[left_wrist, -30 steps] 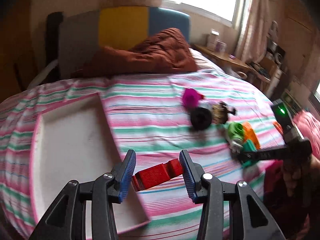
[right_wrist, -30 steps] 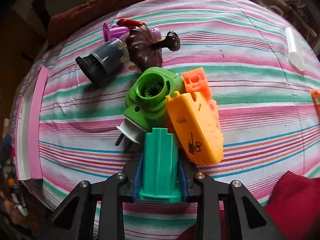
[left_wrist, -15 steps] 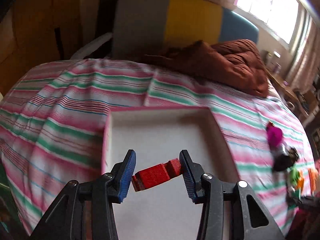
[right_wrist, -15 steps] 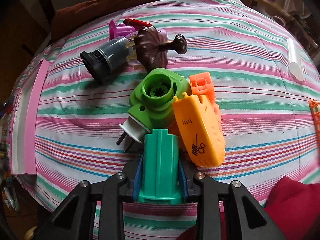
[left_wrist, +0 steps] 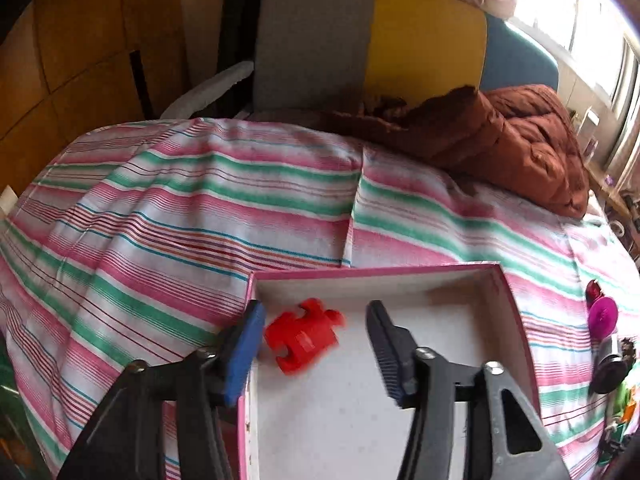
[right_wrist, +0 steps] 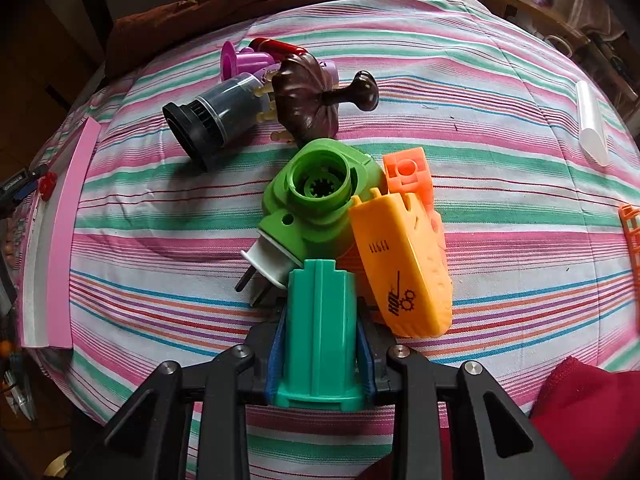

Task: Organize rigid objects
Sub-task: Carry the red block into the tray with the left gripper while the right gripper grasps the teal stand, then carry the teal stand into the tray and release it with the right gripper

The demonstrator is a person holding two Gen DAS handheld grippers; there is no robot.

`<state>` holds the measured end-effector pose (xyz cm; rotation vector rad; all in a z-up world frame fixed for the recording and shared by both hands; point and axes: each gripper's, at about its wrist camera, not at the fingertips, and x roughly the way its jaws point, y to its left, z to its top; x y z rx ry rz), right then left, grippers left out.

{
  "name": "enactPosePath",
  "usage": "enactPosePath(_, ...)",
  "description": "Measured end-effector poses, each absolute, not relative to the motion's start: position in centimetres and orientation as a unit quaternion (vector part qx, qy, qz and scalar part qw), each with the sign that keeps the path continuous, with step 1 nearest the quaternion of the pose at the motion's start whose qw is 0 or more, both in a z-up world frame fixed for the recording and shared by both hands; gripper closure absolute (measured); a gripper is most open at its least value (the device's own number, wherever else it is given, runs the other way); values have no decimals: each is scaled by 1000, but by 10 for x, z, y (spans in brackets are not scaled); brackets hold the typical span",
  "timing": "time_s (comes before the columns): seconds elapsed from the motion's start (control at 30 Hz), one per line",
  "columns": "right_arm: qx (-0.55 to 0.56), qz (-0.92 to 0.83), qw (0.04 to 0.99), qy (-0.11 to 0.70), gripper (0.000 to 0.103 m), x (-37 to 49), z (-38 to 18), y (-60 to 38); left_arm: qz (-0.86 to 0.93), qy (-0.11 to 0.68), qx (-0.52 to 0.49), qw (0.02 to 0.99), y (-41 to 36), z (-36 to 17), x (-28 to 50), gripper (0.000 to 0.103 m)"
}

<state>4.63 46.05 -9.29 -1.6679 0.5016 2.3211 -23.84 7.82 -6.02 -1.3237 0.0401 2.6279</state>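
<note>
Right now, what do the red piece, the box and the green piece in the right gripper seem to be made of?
Red piece: looks like hard matte plastic, with moulded notches and crisp edges.
Box: probably cardboard, with thin straight walls, a pink outside and a dull white inside.
Green piece, held in the right gripper: smooth, slightly glossy moulded plastic, with straight ribs and a soft sheen.

Striped bed carries pink box, toy pile, brown quilt.
</note>
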Motion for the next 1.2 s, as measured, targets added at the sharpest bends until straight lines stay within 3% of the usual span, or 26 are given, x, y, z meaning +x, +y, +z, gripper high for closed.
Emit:
enactPosePath(0.33,-572,798,115,153,72,44,-92,456,911,24,-399,103,71,-20,-153,41)
enactPosePath(0.63,-578,799,113,122,72,36,-91,434,908,31,-398,130,81,-15,-75,41)
enactPosePath(1.2,-556,822,0,126,73,-7,-81,336,919,35,-379,101,47,-4,-38,41)
